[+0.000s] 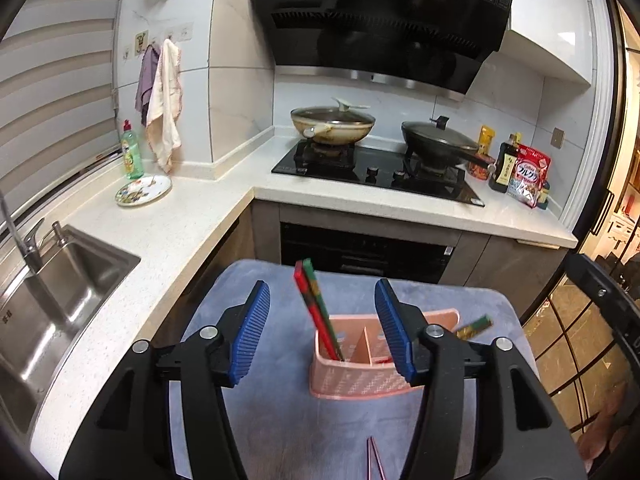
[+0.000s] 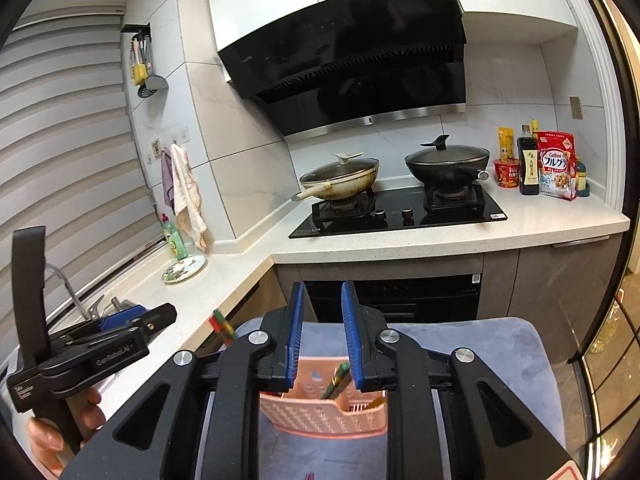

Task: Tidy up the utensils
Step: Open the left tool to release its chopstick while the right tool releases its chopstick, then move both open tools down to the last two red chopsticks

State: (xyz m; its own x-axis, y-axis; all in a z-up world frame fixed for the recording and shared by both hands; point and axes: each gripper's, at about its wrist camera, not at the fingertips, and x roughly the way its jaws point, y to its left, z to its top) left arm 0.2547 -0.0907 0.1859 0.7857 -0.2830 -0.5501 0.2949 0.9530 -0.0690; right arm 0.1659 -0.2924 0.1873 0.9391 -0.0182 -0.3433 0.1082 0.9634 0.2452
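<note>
Left gripper [image 1: 322,330]: your jaws stand open and empty. The red-and-green chopsticks [image 1: 318,312] lean between the pads without touching either, so the pair rests on the caddy, not on you.

Right gripper [image 2: 322,338]: your jaws are parted a little, with nothing pressed between the pads. A second pair of chopsticks [image 2: 338,380] shows below the gap, its lower end inside the caddy.

Caddy [image 1: 352,380]: the pink holder sits on the grey-blue mat [image 1: 280,420], just in front of both grippers. A divider splits it into compartments, which is why each pair can have its own slot.

First pair: it stands tilted in the near-left compartment, tips down and upper end leaning away to the left. It looks placed for good.

Second pair: in the left view its patterned end [image 1: 474,327] pokes out to the right of the caddy, behind your right pad. Which compartment it sits in I cannot tell.

Why both tools hover here: each seems to have let go over the caddy, keeping the drop short so the sticks slide in rather than bounce out.

Leftover: a thin pink object [image 1: 374,458] lies on the mat near the bottom edge; what it is I cannot tell.

Risk: the leaning first pair could tip the light caddy if you brush it.
</note>
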